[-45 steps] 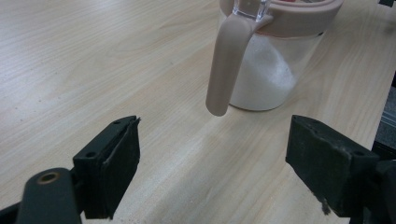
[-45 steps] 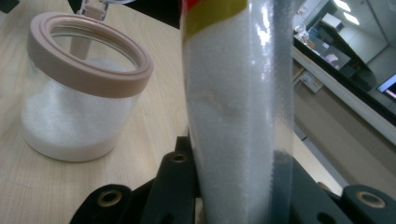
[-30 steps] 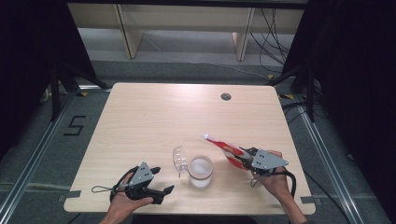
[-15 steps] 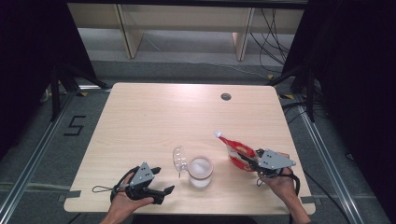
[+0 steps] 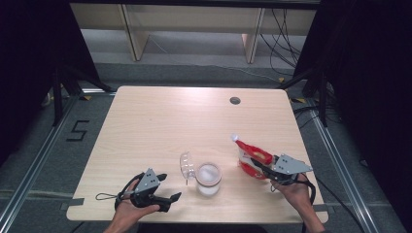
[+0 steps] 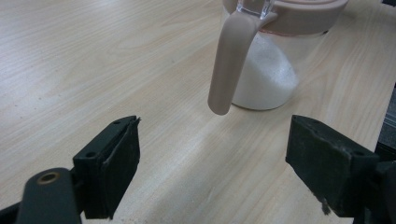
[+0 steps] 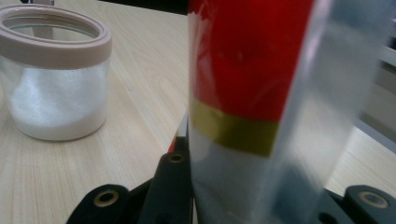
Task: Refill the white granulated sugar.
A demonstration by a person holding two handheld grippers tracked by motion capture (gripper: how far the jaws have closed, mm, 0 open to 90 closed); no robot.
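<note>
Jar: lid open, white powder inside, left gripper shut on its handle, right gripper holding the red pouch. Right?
Not quite. The left gripper is open and apart from the jar; the left gripper view shows its jaws spread wide with the handle ahead of them, untouched. The rest holds: lid open, white powder inside, right gripper shut on the red pouch.
</note>
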